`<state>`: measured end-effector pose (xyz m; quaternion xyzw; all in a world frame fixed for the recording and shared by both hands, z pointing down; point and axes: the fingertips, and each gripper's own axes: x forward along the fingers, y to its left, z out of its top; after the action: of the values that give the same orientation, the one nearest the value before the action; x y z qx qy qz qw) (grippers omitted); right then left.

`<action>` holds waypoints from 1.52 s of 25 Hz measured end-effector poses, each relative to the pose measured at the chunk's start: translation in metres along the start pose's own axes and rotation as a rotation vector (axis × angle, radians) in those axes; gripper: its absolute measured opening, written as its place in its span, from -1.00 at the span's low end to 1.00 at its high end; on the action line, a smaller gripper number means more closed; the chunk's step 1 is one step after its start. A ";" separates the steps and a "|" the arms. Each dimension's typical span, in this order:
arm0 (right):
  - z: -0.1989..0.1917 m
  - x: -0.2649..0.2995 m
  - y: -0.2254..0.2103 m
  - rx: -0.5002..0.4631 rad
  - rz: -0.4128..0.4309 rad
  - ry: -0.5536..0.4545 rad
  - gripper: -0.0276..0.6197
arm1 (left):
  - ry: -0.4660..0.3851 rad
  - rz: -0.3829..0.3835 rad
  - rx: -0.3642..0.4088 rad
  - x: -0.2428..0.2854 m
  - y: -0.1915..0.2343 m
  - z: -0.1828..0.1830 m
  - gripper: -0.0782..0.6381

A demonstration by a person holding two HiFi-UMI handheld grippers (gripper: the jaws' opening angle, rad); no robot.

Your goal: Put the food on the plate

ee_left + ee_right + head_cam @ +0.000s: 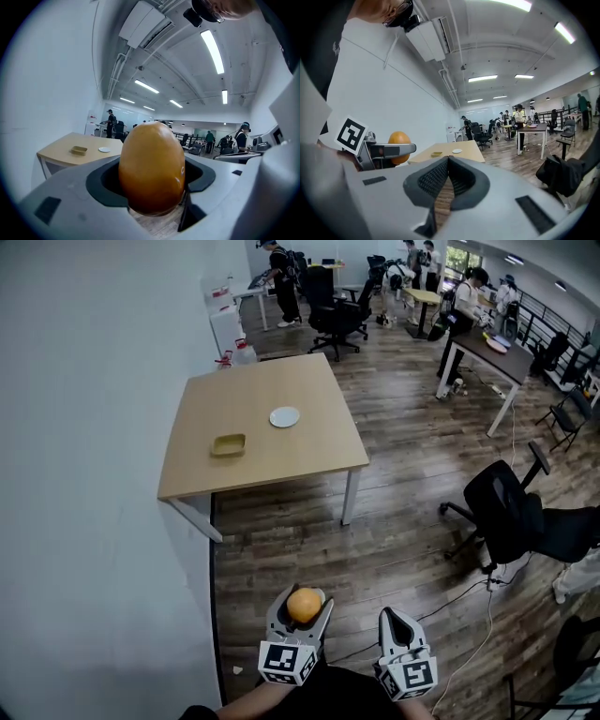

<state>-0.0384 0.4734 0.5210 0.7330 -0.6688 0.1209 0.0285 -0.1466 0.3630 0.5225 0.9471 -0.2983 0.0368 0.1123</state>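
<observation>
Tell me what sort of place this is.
Most likely an open-plan office or lab workspace: a light wooden table, black swivel chairs on wood-look flooring, and people working at desks farther back.
</observation>
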 end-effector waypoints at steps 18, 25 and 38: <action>0.073 0.228 -0.059 -0.033 -0.010 0.056 -0.73 | 0.036 -0.078 -0.007 0.204 0.143 0.036 0.09; 0.093 0.286 -0.053 -0.071 0.007 0.063 -0.73 | 0.048 -0.087 -0.067 0.238 0.176 0.040 0.09; 0.108 0.350 -0.060 -0.090 0.039 0.042 -0.73 | 0.090 -0.131 -0.119 0.283 0.213 0.036 0.09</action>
<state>0.0624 0.1172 0.4986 0.7152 -0.6868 0.1067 0.0731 -0.0369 0.0272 0.5667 0.9536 -0.2320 0.0540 0.1839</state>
